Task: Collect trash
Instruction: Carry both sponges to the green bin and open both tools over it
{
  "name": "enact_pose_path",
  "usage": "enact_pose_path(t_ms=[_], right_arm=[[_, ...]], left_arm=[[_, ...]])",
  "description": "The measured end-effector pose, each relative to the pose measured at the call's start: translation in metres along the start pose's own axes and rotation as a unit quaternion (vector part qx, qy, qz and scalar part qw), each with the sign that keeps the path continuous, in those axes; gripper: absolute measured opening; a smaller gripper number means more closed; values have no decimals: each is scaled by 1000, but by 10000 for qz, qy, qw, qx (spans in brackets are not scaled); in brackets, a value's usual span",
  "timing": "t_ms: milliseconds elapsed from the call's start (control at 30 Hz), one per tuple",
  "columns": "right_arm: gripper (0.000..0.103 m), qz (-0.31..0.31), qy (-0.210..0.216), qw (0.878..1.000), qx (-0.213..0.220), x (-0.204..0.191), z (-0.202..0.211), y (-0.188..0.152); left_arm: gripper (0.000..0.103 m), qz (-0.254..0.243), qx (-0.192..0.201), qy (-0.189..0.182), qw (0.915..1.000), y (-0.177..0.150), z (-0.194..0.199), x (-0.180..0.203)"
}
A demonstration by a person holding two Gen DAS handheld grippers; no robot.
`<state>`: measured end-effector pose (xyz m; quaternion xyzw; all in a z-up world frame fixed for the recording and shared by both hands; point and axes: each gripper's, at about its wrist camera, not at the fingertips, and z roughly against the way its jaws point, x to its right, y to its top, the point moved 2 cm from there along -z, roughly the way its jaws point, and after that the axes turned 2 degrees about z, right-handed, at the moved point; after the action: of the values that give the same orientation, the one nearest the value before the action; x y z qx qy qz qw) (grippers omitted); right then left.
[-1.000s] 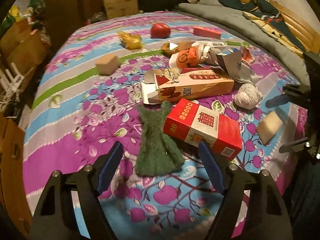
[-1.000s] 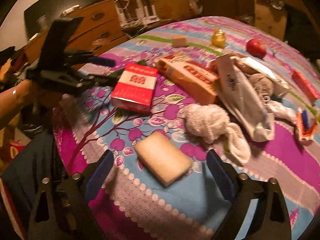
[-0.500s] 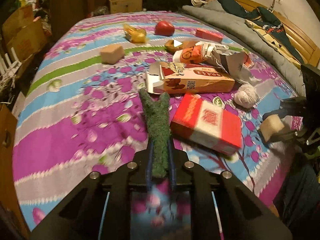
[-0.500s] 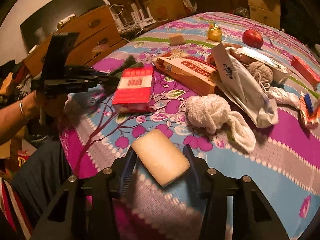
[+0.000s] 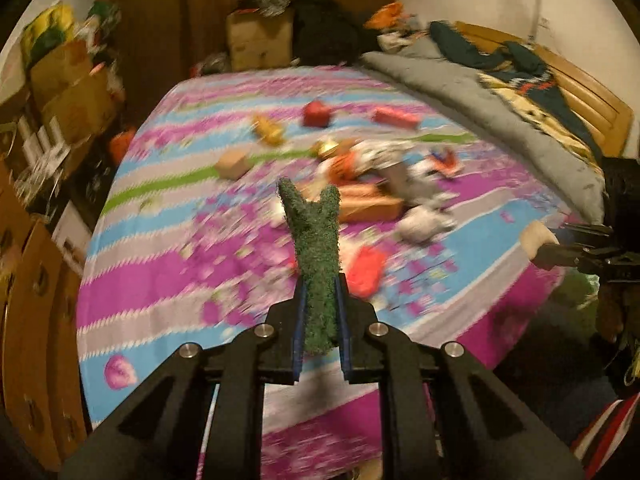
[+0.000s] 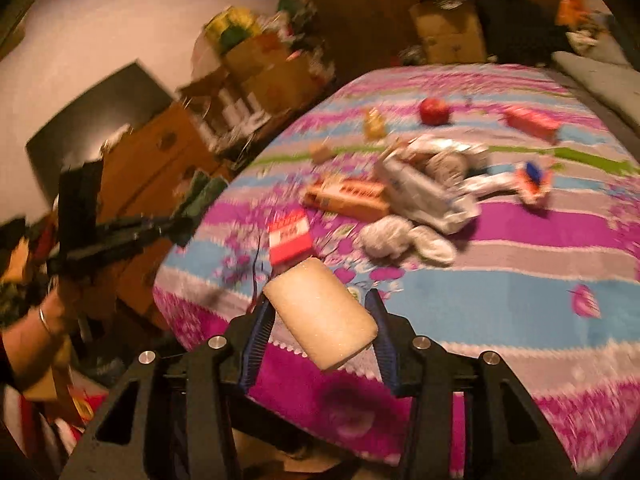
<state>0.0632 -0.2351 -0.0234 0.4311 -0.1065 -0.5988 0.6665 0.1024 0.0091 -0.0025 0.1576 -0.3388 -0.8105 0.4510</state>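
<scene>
My left gripper (image 5: pixel 319 322) is shut on a green scouring cloth (image 5: pixel 314 252) and holds it up above the near edge of the bed. My right gripper (image 6: pixel 320 320) is shut on a pale beige sponge (image 6: pixel 320 312), lifted off the bed. On the flowered bedsheet (image 6: pixel 500 288) lie a red box (image 6: pixel 289 235), an orange carton (image 6: pixel 346 198), a white sock ball (image 6: pixel 386 236), crumpled wrappers (image 6: pixel 432 184), a red apple (image 6: pixel 434 111) and a small red pack (image 6: pixel 530 122). The left gripper also shows in the right wrist view (image 6: pixel 192 208).
Wooden drawers (image 6: pixel 160 168) and cardboard boxes (image 5: pixel 72 92) stand left of the bed. A grey blanket (image 5: pixel 460 92) and clothes lie along the far right side. A tan block (image 5: pixel 234 164) and a yellow wrapper (image 5: pixel 270 132) lie further back.
Both grippers closed on their items, then lifted and pulled back from the bed: left with the green cloth, right with the sponge. Both views are now motion-blurred.
</scene>
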Motion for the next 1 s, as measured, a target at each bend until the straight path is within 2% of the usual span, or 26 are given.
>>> enact_pose_path(t_ms=[100, 233, 300, 400, 467, 500, 567, 667, 700, 900, 1000], right_arm=[[48, -340, -273, 9986, 286, 8, 44, 3], [48, -921, -941, 9883, 772, 36, 120, -3], [48, -1172, -1280, 9790, 1071, 52, 160, -11], [48, -1493, -1913, 9585, 1494, 77, 225, -27], [48, -1746, -2480, 9373, 1716, 95, 272, -45], [48, -1844, -2685, 9288, 1767, 102, 289, -52], [48, -2116, -3231, 9038, 1842, 118, 333, -76], [48, -2498, -3668, 8772, 1834, 136, 378, -107], [48, -2658, -3841, 8657, 1797, 143, 395, -119], [48, -3198, -4332, 8278, 1573, 174, 452, -167], [48, -3365, -4443, 8179, 1428, 182, 458, -184]], left_arm=[[12, -381, 144, -291, 9987, 20, 4, 46], [12, -790, 372, -906, 9920, 47, 6, 111], [12, -1014, 443, -1242, 9861, 61, 3, 148], [12, -1406, 469, -1594, 9760, 75, -6, 203], [12, -1651, 442, -1857, 9676, 81, -11, 241], [12, -1803, 403, -2027, 9617, 84, -14, 265], [12, -2123, 306, -2302, 9492, 89, -23, 310], [12, -2511, 133, -2643, 9311, 88, -30, 363], [12, -2702, 35, -2783, 9217, 87, -36, 389], [12, -3249, -391, -3238, 8877, 76, -61, 486], [12, -3438, -718, -3421, 8716, 68, -73, 528]])
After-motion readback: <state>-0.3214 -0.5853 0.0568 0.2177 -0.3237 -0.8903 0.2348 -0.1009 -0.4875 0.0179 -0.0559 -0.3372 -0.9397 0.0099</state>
